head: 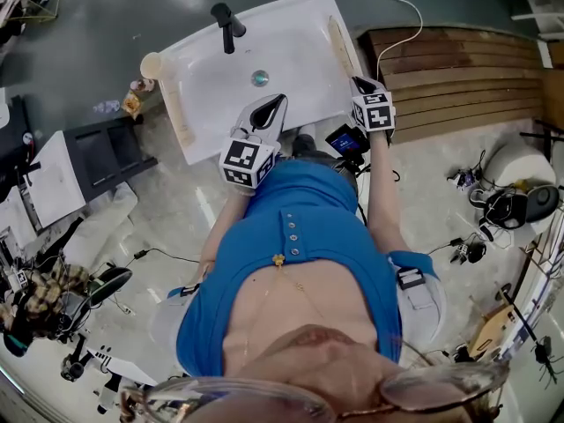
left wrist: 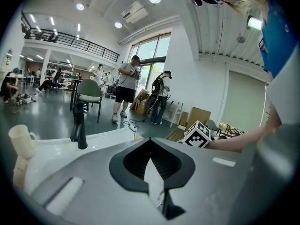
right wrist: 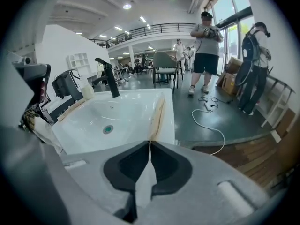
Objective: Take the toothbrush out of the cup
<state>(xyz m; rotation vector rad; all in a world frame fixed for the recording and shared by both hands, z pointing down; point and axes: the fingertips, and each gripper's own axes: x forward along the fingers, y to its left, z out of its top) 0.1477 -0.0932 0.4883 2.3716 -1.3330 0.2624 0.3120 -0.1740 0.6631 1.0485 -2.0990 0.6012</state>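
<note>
At the bottom of the head view the person's blue shirt (head: 300,236) fills the middle and covers the near edge of the white sink (head: 291,25). Just above it the left gripper (head: 279,101) reaches over the basin, and its own view shows the two jaws pressed together with nothing between them. The right gripper (head: 357,83) is at the sink's right edge, mostly hidden there behind its marker cube (head: 374,111). In the right gripper view its jaws also meet at the tips and hold nothing. Farther up, a black tap (head: 227,26) stands at the back rim. The cup (head: 152,65) is at the sink's upper left corner, well apart from both grippers. It is cream-coloured and upright, with a handle that shows in the left gripper view. It is small in every view, and I cannot tell whether the toothbrush stands inside it.
</note>
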